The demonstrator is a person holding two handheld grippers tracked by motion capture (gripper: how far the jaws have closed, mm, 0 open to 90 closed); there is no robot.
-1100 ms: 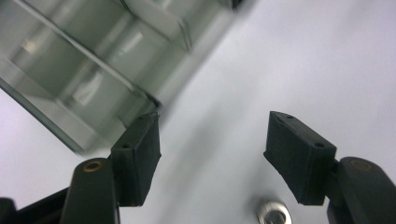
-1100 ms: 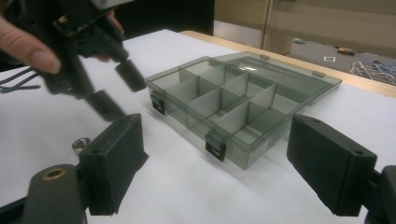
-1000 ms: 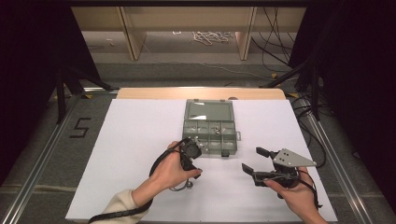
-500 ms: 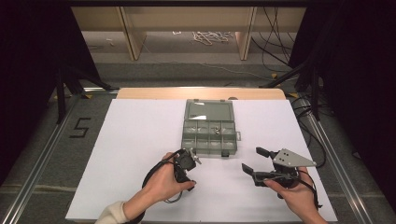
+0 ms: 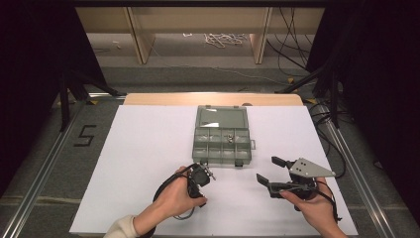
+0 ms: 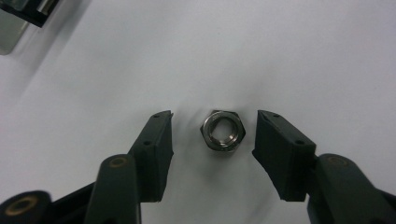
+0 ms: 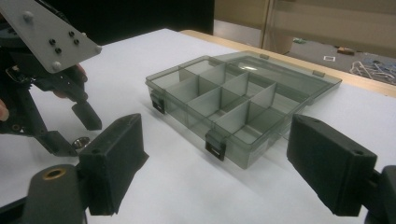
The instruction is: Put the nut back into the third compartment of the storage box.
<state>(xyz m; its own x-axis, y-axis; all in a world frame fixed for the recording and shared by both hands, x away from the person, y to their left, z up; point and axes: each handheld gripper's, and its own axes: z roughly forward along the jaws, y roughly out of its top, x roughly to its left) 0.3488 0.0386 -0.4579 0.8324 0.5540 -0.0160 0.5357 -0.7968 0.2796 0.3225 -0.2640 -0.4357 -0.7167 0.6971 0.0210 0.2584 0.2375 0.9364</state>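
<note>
- Nut (image 6: 222,130) flat on white table (image 6: 289,51), right between left gripper (image 6: 212,133) jaws, a small gap on each side.
- Left jaws apart, just been closing in on nut, pads not touching it yet.
- Not picked up yet; squeeze and lift yet to come, at a guess.
- Same nut (image 7: 82,140) seen from right gripper view, low between tips of left gripper (image 7: 77,133).
- Box (image 5: 221,141) open, lid laid back, past left jaw tips, near but not touching.
- Box (image 7: 233,100) also ahead of right gripper (image 7: 233,168) jaws, between them in its view but well off.
- Something small and shiny in one middle slot of box, too small to name.
- Most slots look bare, so likely early in the job.
- Right gripper (image 5: 272,171) jaws wide apart, nothing between them, beside box's near corner.
- Left to do, most likely: grab nut, carry to box, drop in a slot.
</note>
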